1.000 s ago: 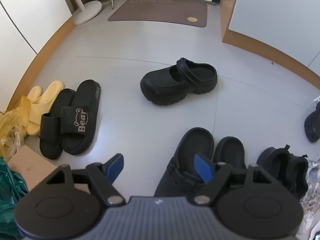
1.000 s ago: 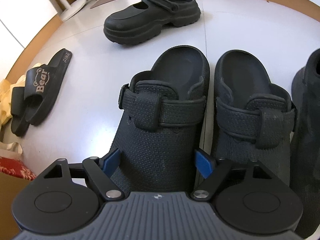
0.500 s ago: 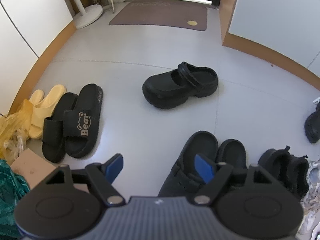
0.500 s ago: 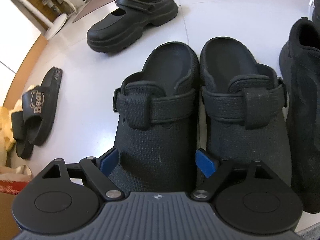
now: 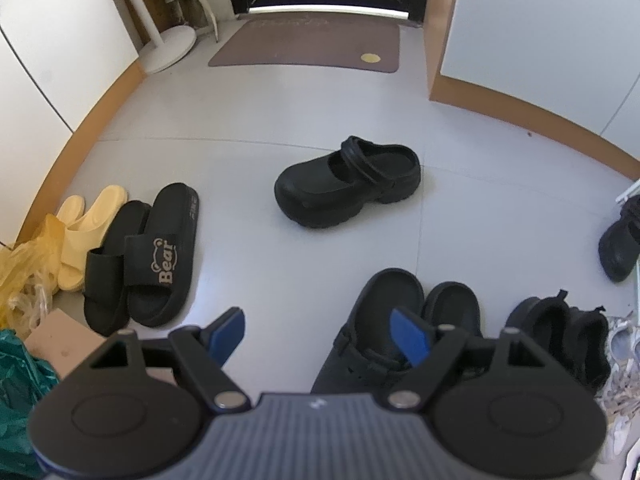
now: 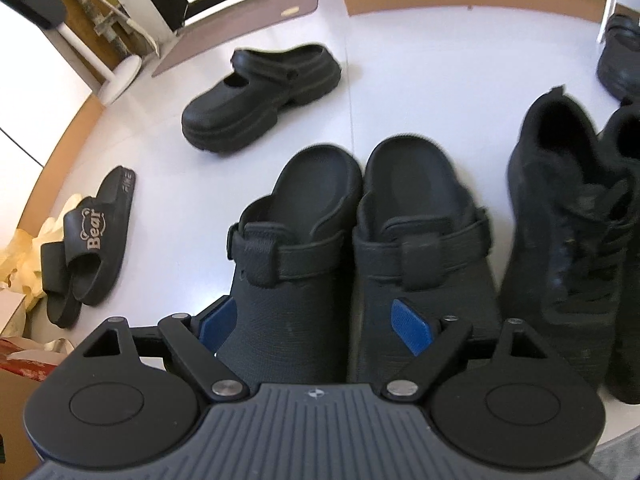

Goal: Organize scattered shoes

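Black rubber everywhere on a pale grey tiled floor (image 5: 248,264). My right tongs (image 6: 316,326) hang apart, clamped on nothing, blue pads either side of the toe of the left clog (image 6: 292,240) without pressing it. That clog sits flush against its mate, the right clog (image 6: 420,232); both lie with their long axes running near to far, toes toward me, open heels pointing away. Just right of them, a pair of black sneakers (image 6: 560,216), same alignment.

My left tongs (image 5: 320,336) also stand apart and empty, above bare floor left of the clog pair.

Mid-floor, well apart from the rest, a lone chunky platform clog (image 5: 348,180) lies crosswise, toe left, heel right, strap flipped over the top. Another like it (image 5: 620,240) sits at the far right edge, partly cut off.

Left side by the wall: black "Bear" slides (image 5: 160,256) beside yellow slides (image 5: 84,232), axes near to far.

Room: brown doormat (image 5: 308,46) at a dark-framed door, white walls with tan skirting, a white round stand base (image 5: 168,48).
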`<state>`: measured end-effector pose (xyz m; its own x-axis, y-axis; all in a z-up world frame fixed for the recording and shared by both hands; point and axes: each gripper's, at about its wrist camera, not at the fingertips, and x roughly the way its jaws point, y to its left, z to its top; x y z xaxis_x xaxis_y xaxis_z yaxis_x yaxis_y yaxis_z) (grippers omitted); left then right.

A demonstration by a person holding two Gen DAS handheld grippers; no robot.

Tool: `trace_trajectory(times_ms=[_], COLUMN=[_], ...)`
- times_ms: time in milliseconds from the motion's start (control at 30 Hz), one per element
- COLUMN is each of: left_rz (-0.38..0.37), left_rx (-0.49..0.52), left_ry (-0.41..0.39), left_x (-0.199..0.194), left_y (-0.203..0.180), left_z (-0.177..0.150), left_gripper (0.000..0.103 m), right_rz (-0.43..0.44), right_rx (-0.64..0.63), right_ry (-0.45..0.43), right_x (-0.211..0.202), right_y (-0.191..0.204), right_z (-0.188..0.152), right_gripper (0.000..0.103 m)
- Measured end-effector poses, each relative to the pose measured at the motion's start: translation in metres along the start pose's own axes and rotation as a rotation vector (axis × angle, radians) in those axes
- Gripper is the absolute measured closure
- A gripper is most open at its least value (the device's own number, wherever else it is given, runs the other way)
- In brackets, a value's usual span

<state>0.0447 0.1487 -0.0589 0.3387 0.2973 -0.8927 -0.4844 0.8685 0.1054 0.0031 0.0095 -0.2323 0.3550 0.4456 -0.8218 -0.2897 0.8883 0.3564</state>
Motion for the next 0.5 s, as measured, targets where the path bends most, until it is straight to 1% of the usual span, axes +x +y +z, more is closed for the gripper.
trace_trajectory(times_ms=[233,500], left_rz=[-0.015,-0.033], left_rx=[-0.005,-0.041], left_ry=[-0.012,-0.034], left_x=[-0.008,-0.021], left_y=[-0.004,-0.001], left_z=[0.000,0.001], left_gripper=[0.020,0.018], right_rz=[-0.013,-0.035], right_rx=[-0.003,-0.022], right_ry=[-0.063,-0.128], right_x=[-0.047,-0.097], right_y=[-0.018,-0.029], right_z=[0.012,0.026], right_gripper=[0.015,0.014])
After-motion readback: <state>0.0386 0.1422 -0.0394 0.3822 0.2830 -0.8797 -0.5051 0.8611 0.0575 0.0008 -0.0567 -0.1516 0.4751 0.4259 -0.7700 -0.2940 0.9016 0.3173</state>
